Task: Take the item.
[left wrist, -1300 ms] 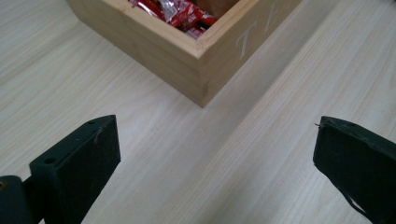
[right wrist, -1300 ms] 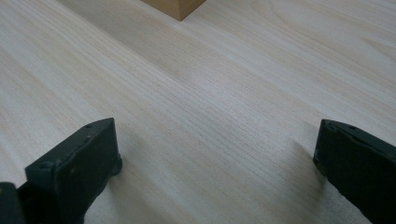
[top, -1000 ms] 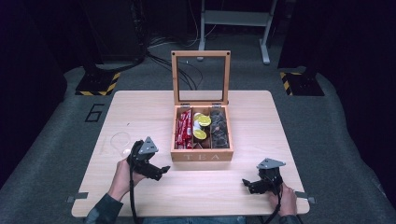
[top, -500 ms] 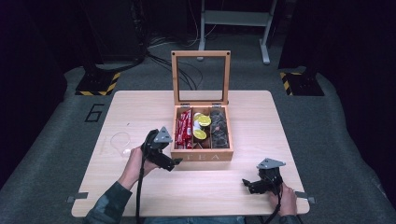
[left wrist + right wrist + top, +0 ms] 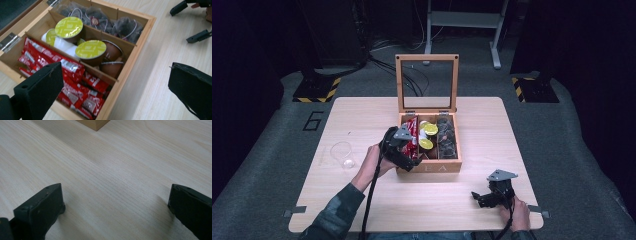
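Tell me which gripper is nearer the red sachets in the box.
Left. The left gripper hovers at the red sachets; the right gripper sits open on the table, apart.

Wooden box [image 5: 430,167], lid [image 5: 427,82] open and upright at its far edge, mid-table. Three lengthwise compartments: red sachets [image 5: 72,85] heaped in the left one; capsules [image 5: 91,50] with yellow-green foil tops in the middle; dark tea bags [image 5: 100,21] with strings in the right one.
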The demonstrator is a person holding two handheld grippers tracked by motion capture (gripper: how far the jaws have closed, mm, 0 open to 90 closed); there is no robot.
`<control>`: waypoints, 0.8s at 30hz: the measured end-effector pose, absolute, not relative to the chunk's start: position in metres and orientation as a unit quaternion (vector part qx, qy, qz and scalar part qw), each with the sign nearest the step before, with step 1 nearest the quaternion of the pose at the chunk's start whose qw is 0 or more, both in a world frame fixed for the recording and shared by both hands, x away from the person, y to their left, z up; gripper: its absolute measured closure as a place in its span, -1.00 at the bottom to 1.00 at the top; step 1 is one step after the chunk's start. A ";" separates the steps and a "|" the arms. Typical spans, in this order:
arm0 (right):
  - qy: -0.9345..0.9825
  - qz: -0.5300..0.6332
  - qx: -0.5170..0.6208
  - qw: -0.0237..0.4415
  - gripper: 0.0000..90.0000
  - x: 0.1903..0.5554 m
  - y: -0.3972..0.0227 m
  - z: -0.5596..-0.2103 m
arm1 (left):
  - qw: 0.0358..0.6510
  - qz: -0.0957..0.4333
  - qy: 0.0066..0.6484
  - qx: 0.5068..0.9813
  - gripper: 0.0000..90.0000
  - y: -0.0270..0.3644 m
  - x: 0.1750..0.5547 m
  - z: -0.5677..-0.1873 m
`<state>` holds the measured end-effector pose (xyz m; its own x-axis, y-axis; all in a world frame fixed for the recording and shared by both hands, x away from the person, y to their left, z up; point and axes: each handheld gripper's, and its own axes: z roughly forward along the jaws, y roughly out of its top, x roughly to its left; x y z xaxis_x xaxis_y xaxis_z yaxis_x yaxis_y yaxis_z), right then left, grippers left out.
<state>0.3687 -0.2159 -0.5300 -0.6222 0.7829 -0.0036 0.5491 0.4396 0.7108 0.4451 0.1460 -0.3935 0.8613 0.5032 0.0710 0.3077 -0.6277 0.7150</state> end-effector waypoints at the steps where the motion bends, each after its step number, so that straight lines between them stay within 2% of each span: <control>1: 0.831 0.346 0.401 0.169 -1.00 0.369 -0.216 -0.530 | 0.366 0.131 0.224 0.893 -1.00 0.143 0.448 -0.393; 24: 0.831 0.347 0.401 0.170 -1.00 0.369 -0.216 -0.530 | 0.340 0.079 0.204 0.914 -1.00 0.056 0.499 -0.416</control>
<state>0.3686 -0.2158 -0.5301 -0.6211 0.7837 -0.0040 0.5474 0.4374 0.7134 0.4994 0.0558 -0.4156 0.9039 0.4278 0.0056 0.3199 -0.6845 0.6550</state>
